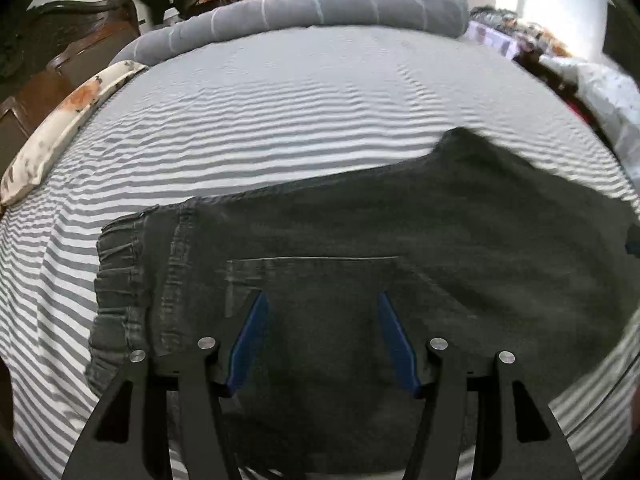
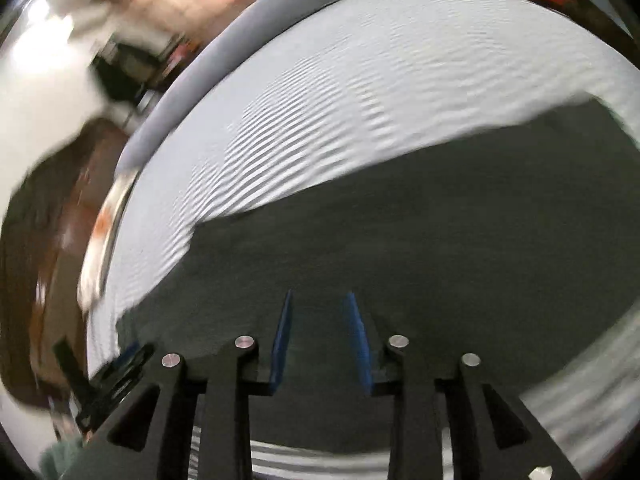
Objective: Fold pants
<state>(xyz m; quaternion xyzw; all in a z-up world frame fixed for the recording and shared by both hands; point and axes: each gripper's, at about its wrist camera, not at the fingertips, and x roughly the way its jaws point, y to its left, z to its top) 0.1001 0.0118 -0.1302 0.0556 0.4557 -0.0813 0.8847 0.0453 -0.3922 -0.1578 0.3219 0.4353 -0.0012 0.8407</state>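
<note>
Dark grey pants (image 1: 360,220) lie flat across the striped bed, the elastic waistband (image 1: 116,280) at the left and the leg running off to the right. My left gripper (image 1: 322,298) hovers over the back pocket (image 1: 312,276). Its blue fingers (image 1: 252,332) stand apart with nothing between them. The right wrist view is blurred. There my right gripper (image 2: 320,296) hangs over the same dark pants (image 2: 400,240), its blue fingers (image 2: 282,340) a narrow gap apart and nothing held in them.
A grey and white striped sheet (image 1: 280,112) covers the bed. A rolled grey blanket (image 1: 320,4) lies along the far edge and a floral pillow (image 1: 68,120) along the left. A dark wooden headboard (image 1: 60,40) stands beyond it; clutter (image 1: 520,32) sits far right.
</note>
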